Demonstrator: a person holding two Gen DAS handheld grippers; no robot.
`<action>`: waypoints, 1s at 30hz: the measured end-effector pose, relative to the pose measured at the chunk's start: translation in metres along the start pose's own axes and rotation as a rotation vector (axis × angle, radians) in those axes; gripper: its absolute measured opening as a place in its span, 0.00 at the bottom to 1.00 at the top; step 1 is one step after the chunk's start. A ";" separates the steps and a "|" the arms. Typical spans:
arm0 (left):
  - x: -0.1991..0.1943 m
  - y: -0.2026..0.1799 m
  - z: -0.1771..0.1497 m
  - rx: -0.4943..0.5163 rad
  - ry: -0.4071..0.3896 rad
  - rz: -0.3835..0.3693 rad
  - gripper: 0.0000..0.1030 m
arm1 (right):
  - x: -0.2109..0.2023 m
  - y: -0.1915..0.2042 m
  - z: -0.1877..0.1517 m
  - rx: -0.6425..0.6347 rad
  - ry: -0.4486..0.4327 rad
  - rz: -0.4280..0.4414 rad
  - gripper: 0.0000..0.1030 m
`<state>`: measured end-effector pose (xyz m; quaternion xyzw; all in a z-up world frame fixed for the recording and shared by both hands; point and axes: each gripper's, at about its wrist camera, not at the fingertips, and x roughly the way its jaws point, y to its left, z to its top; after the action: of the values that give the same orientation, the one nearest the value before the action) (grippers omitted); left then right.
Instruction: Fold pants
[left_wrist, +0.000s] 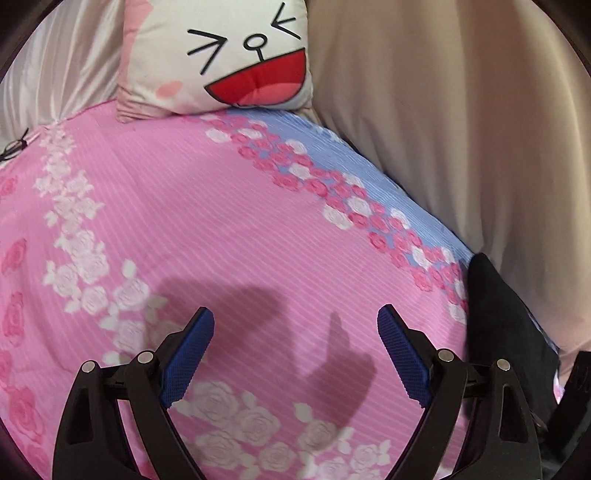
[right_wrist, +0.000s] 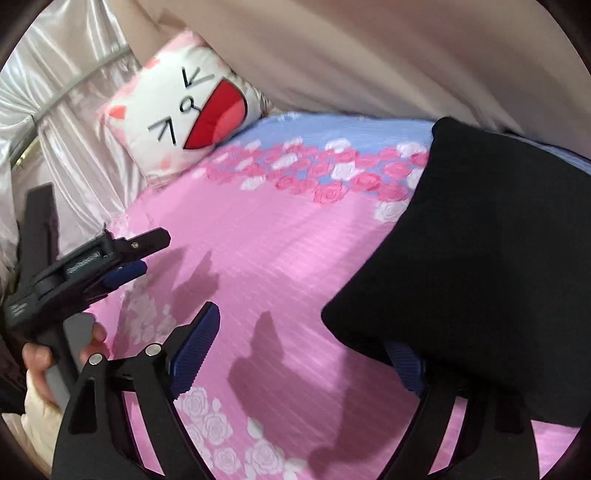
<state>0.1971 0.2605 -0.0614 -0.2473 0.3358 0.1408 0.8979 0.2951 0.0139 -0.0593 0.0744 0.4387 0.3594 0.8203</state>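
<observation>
Both grippers spread, nothing pinched. Left gripper (left_wrist: 295, 349) over bare pink sheet (left_wrist: 207, 229). Black pants (right_wrist: 480, 266) folded, right of frame, covering right gripper's (right_wrist: 308, 350) right finger. Risk: finger snags fabric, undoes fold.

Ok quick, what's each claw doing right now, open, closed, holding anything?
Left claw: open, nothing between its fingers, over the pink sheet.
Right claw: open, holding nothing; the folded black pants overlap its right finger.
</observation>
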 end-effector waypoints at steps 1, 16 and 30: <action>0.003 0.002 0.002 -0.006 0.010 0.003 0.85 | 0.002 -0.002 -0.003 0.057 0.027 0.031 0.81; 0.013 -0.009 -0.007 0.075 0.043 0.063 0.85 | -0.158 -0.191 -0.042 0.457 -0.256 -0.287 0.00; 0.009 -0.020 -0.013 0.145 -0.010 0.104 0.85 | -0.130 -0.240 0.017 0.554 -0.248 -0.150 0.00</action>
<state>0.2056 0.2377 -0.0688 -0.1632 0.3531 0.1637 0.9066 0.3872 -0.2434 -0.0675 0.3059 0.4209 0.1530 0.8402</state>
